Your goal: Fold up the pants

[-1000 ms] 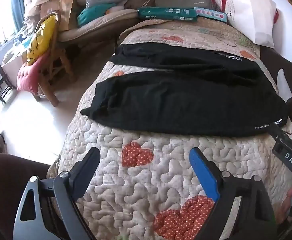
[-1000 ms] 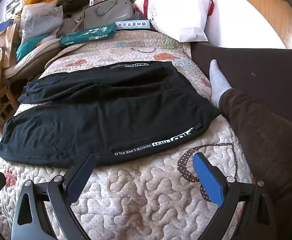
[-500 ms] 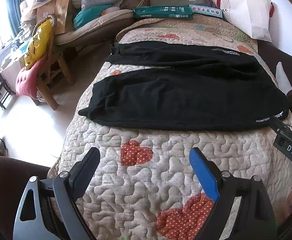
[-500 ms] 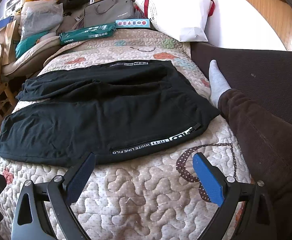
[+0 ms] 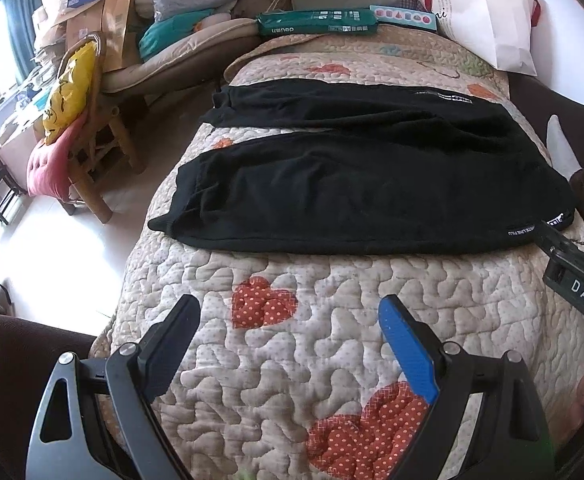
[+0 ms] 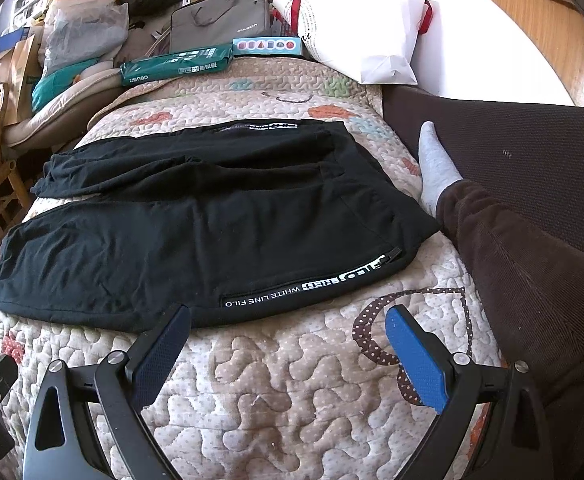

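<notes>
Black pants (image 5: 356, 184) lie spread flat on a quilted bed cover, legs pointing left, waistband to the right, with a white lettered stripe near the hip (image 6: 304, 286). They also show in the right wrist view (image 6: 195, 220). My left gripper (image 5: 289, 312) is open and empty, hovering over the quilt short of the near leg. My right gripper (image 6: 287, 318) is open and empty, its left fingertip just at the near edge of the pants by the stripe. The right gripper's body shows in the left wrist view (image 5: 576, 280).
The quilt (image 5: 332, 360) with red hearts covers the bed. A person's brown-trousered leg and grey sock (image 6: 436, 168) lie along the right side. A white bag (image 6: 356, 24), green package (image 6: 175, 66) and grey bag stand at the far end. A wooden chair (image 5: 87, 148) with cushions stands left.
Both grippers have drifted slightly back and down from the pants; the view of the pants has shifted a little. Both stay open and empty.
</notes>
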The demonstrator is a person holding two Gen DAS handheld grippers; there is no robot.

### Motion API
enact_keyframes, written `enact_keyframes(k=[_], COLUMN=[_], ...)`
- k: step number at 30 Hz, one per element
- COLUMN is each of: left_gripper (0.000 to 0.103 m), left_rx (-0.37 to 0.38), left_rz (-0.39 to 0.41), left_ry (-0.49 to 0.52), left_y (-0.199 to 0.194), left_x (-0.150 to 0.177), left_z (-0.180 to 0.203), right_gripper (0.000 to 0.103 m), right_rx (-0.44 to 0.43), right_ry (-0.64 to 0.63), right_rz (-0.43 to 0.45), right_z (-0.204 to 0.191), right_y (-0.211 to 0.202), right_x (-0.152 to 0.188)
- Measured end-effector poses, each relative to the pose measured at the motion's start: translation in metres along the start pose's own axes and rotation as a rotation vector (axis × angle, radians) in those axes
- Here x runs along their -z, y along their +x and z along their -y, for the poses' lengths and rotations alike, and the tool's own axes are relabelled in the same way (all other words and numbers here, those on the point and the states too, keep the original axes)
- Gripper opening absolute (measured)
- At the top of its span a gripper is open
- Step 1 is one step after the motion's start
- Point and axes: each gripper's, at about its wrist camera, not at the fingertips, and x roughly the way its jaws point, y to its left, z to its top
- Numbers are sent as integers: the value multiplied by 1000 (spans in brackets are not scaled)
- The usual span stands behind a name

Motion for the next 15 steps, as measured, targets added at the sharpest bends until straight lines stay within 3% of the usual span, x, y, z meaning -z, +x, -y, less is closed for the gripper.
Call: enact_keyframes(k=[15], left_gripper=[90], left_rx=[9], left_rz=[-4], left_ry=[-4], left_y=[4], left_x=[3], left_z=[-4], right_gripper=[100], right_rx=[0], right_ry=[-2], right_rz=[-3], right_z=[-1], right_y=[0], right_x=[0])
